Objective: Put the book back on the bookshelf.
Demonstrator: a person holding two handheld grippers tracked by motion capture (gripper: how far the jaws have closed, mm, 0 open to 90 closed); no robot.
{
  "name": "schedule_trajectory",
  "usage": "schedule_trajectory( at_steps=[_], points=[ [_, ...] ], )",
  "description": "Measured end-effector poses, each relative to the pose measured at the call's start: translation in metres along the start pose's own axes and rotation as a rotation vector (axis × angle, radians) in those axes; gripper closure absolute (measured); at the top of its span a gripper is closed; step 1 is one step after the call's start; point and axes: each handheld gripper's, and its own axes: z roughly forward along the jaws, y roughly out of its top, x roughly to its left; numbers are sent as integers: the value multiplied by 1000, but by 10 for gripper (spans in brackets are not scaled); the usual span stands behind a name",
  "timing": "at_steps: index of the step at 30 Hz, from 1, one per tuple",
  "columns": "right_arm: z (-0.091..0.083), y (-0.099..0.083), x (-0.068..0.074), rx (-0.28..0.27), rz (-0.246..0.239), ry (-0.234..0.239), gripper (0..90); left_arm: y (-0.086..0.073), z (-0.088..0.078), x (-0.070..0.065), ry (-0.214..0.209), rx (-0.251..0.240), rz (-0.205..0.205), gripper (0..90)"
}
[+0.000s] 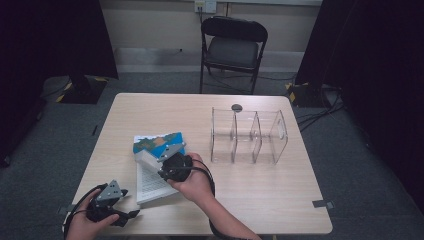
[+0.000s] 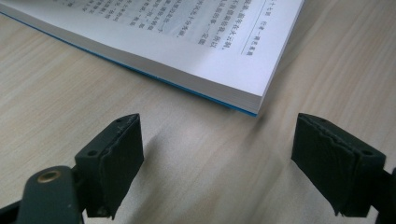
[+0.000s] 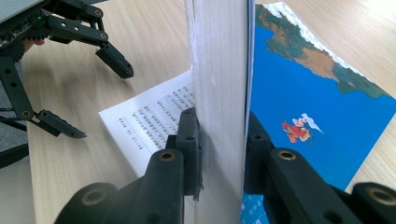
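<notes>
Table (image 1: 260, 200): I am working on a pale wood-grain top, matte and flat; the book is lying open on its near-left part.
Clear divider rack (image 1: 248, 136): it is standing well apart to the right of the book, three upright slots of glossy see-through plastic, and I am judging it to be where the book is heading.
Book (image 1: 155, 165): I am lifting a thick block of pages with the blue illustrated cover off the open printed page, which is staying flat on the table. Paper edges are looking soft and slightly ragged, the cover smooth.
Right gripper (image 3: 222, 140): I am clamping it on that page block, black pads pressing both faces, the block standing upright between them.
Left gripper (image 2: 217, 158): I am holding it spread wide with nothing in it, hovering low over the table just short of the book's near corner (image 2: 252, 105).
Doing it well: I am thinking of pinning the flat half with the left while closing the book slowly, keeping the pages from fanning.
</notes>
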Motion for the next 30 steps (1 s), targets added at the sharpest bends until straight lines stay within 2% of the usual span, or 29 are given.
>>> schedule_trajectory(
  at_steps=[2, 3, 6, 10, 11, 12, 16, 17, 18, 20, 21, 22, 23, 25, 30],
  points=[
    [0, 1, 0, 8, -5, -2, 742, 0, 0, 0, 5, -2, 0, 163],
    [0, 2, -1, 2, 2, 0, 742, -1, 0, 2, 8, 11, 18, 162],
    [-1, 3, -1, 5, 8, 2, 742, -1, 1, 2, 6, 15, 15, 164],
    [-2, 7, -2, 10, 18, 1, 742, 0, 2, 1, 2, -7, 13, 162],
    [-2, 7, -2, 10, 18, 2, 742, 1, 7, -2, -6, -18, -6, 162],
    [-2, 8, -2, 13, 17, 1, 742, 2, 8, -2, -6, -2, 13, 164],
    [-2, 8, -3, 8, 12, 1, 742, 4, 14, -5, -4, -10, 24, 180],
    [-2, 9, -3, 14, 23, 3, 742, 5, 17, -8, 9, -36, 11, 181],
    [-3, 9, -3, 12, 28, 3, 742, 5, 18, -8, 2, -24, 13, 173],
    [-4, 11, -5, 15, 23, 6, 743, 5, 19, -8, -9, -35, 0, 155],
    [-4, 12, -5, 16, 37, 6, 742, 6, 21, -10, 10, -47, -1, 156],
    [-4, 12, -5, 16, 37, 6, 742, 6, 21, -10, 10, -47, -1, 155],
    [-5, 14, -6, 17, 33, 6, 742, 6, 23, -10, 11, -57, -17, 153],
    [-5, 14, -7, 13, 36, 10, 743, 6, 24, -10, 20, -61, -12, 151],
    [-7, 16, -8, 18, 43, 12, 743, 8, 26, -10, 38, -70, -29, 162]
  ],
)
